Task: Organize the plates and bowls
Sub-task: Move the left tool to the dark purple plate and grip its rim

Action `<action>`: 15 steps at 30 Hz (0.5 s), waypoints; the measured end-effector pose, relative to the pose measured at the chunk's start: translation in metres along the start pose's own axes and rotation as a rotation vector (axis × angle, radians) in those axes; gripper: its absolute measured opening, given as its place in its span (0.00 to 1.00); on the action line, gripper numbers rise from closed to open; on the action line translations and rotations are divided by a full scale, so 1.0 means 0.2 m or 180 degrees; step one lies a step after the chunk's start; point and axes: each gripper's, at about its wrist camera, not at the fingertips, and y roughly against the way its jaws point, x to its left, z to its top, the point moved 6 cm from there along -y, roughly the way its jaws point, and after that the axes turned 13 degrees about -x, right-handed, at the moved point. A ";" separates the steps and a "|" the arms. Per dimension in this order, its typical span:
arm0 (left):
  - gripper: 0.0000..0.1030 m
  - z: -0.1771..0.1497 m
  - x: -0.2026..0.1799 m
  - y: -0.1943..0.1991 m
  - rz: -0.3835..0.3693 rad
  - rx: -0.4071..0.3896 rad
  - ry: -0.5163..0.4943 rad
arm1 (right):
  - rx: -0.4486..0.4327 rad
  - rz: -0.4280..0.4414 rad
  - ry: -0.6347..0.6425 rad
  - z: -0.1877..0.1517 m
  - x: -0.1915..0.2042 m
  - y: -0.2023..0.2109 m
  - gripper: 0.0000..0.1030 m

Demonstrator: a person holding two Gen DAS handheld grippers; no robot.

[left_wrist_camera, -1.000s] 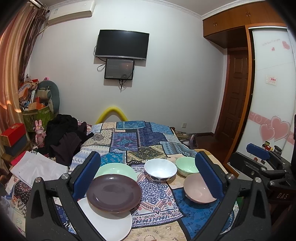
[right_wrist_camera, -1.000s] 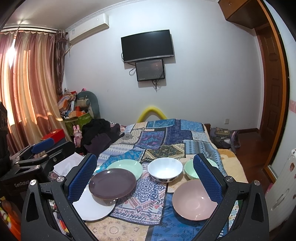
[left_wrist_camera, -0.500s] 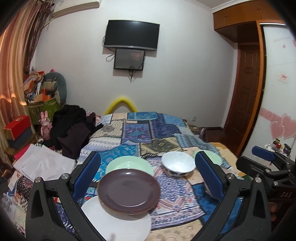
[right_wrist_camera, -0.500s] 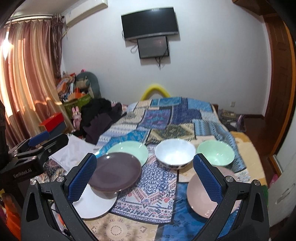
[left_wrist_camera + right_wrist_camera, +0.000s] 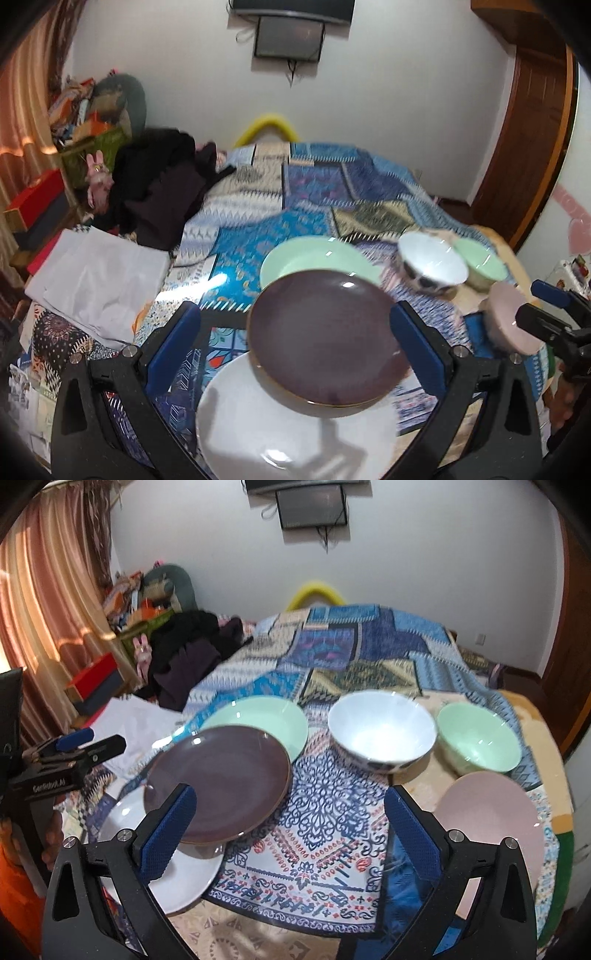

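Six dishes sit on the patchwork cloth [image 5: 332, 812], all placed here against the brown plate [image 5: 218, 786]. Brown plate lies tilted, its near edge resting on the white plate [image 5: 177, 882], which sticks out below and toward the camera from it. Mint plate [image 5: 258, 723] is just behind the brown plate, partly covered by its far rim. White bowl [image 5: 380, 734] stands upright to the right of the brown plate, apart from it, with the mint bowl [image 5: 480, 742] further right, just beside the white bowl. Pink plate [image 5: 495, 823] lies well right of the brown plate, near the cloth's front right edge. Right gripper [image 5: 286, 830] hovers over bare cloth right of the brown plate, jaws spread wide, nothing between them; its left blue pad overlaps the brown plate's near rim in the right wrist view, contact unclear. Left gripper [image 5: 295, 350] is over the brown plate [image 5: 325, 339] in its own view, fingers released and wide, the plate framed between the blue pads, touching or not cannot be told. White plate [image 5: 295, 432] fills the bottom of that view, blurred. Mint plate [image 5: 314, 258], white bowl [image 5: 432, 264], mint bowl [image 5: 480, 264] and pink plate [image 5: 513, 321] are behind and right of the brown plate there. Dark clothing [image 5: 192, 653] is heaped far left behind it, white paper [image 5: 96, 277] lies left of it, a wall screen [image 5: 312, 504] hangs above.
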 end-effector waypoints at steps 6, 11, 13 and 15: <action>0.96 -0.11 0.17 -0.22 -0.0013 0.0376 0.0095 | 0.0243 -0.0005 0.0023 -0.06 0.02 -0.14 0.90; 0.79 -0.18 0.25 -0.35 -0.0038 0.0656 0.0070 | 0.0410 0.0072 0.0001 -0.09 0.04 -0.24 0.80; 0.75 -0.20 0.26 -0.39 -0.0091 0.0723 0.0096 | 0.0467 0.0086 -0.0022 -0.10 0.04 -0.28 0.76; 0.64 -0.22 0.28 -0.44 -0.0130 0.0797 0.0125 | 0.0535 0.0107 -0.0035 -0.12 0.05 -0.32 0.72</action>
